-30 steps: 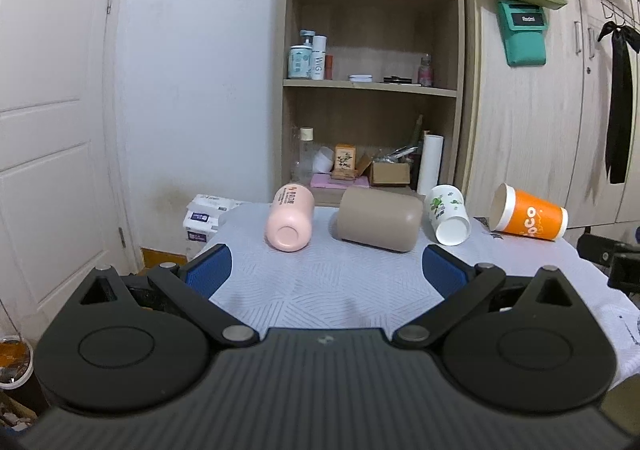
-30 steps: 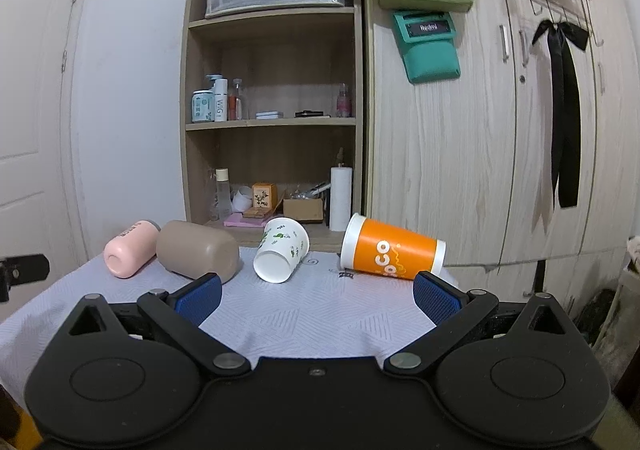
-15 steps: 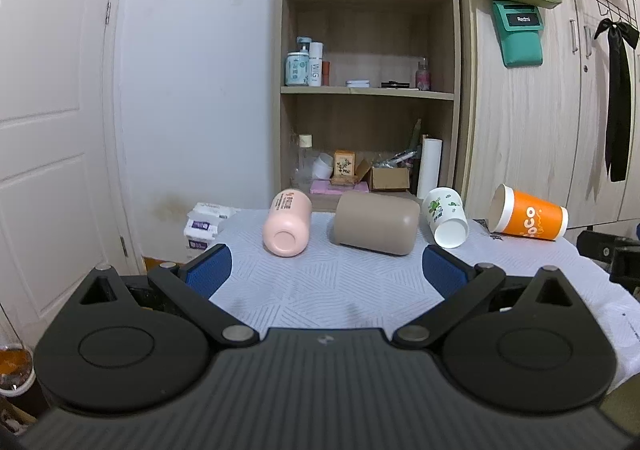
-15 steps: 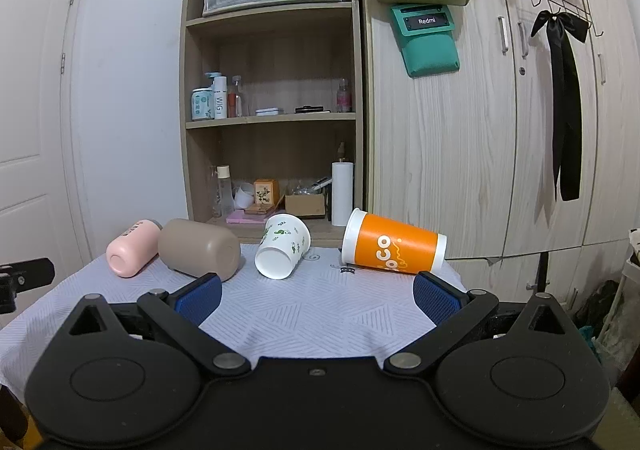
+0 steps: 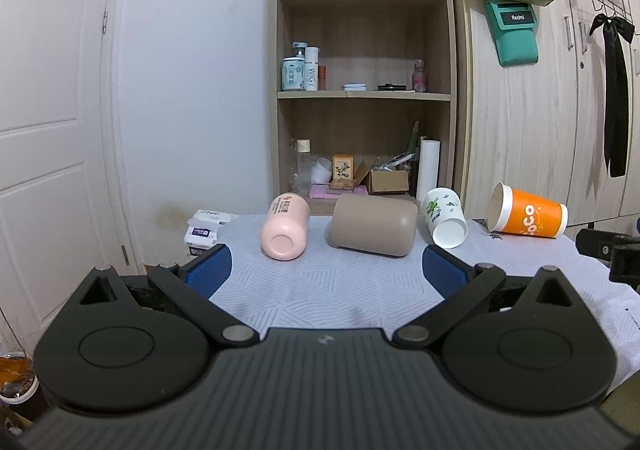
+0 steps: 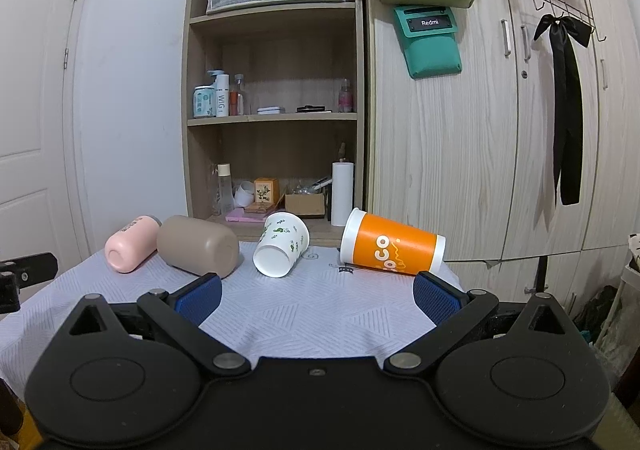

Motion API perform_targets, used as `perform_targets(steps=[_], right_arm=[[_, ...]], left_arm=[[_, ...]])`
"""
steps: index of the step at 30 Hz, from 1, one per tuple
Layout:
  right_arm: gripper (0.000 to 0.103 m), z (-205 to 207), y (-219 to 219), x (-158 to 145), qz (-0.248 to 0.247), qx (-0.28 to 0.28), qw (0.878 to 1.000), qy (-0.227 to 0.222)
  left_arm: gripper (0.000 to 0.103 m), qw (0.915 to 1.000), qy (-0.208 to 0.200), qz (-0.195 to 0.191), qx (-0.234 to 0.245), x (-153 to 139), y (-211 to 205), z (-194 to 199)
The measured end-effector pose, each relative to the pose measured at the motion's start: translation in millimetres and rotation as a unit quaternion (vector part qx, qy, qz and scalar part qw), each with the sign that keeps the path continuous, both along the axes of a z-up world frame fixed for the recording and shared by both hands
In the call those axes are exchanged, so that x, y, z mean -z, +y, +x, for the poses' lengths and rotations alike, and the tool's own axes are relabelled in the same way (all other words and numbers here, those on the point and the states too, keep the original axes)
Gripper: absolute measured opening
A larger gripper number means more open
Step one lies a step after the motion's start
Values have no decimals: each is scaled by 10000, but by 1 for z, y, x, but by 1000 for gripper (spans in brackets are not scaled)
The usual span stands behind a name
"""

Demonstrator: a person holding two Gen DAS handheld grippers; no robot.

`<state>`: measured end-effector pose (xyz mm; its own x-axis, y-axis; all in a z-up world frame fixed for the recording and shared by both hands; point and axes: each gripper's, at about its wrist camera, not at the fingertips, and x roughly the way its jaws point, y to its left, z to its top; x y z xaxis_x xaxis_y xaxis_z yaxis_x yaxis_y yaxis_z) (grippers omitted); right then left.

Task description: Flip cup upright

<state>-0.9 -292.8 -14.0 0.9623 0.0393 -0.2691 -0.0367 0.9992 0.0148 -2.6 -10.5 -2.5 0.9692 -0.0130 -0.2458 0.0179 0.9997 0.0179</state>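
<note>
A: Cups — position?
B: Four, all lying on their sides in a row across the far part of the table (image 5: 320, 290), ahead of both claws. Pink cup (image 5: 285, 228) ahead and slightly left of the left gripper (image 5: 326, 268), base toward the camera. Taupe cup (image 5: 372, 226) just beside it, ahead and slightly right of the gap between the fingers. White leaf-print cup (image 5: 444, 222) further right, beyond the right blue pad. Orange cup (image 5: 528, 215) far right, well apart from the left claw.

A: Same from the right side?
B: Orange cup (image 6: 392, 250) lying nearest the right gripper (image 6: 316, 292), ahead and to its right, just beyond the right blue pad, wide mouth to the left. White leaf-print cup (image 6: 282, 244) ahead, slightly left of centre. Taupe cup (image 6: 198, 246) just past the left blue pad. Pink cup (image 6: 130, 244) far left.

A: Claw state?
B: Left gripper spread wide, nothing between the pads. Right gripper likewise spread, nothing held. Neither touching any cup.

A: Surroundings?
B: White patterned cloth over the table. Wooden shelf unit (image 6: 276, 118) behind, wardrobe (image 6: 480, 150) to its right.
</note>
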Motion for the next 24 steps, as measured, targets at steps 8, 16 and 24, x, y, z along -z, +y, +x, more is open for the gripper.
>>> perform_targets(steps=[8,16,24], right_arm=[[103,2,0,1,-33,-35,10000,48],[103,8,3,4,-357,-178,9992,16],[103,34,2,-14,-377,-1050,9936,-189]], left_arm=[[103,9999,95,20,-25,-1,0,1],[103,9992,380,24,-117,-3,2,9],[103,9959,864,-199,-167,-8,6,48]])
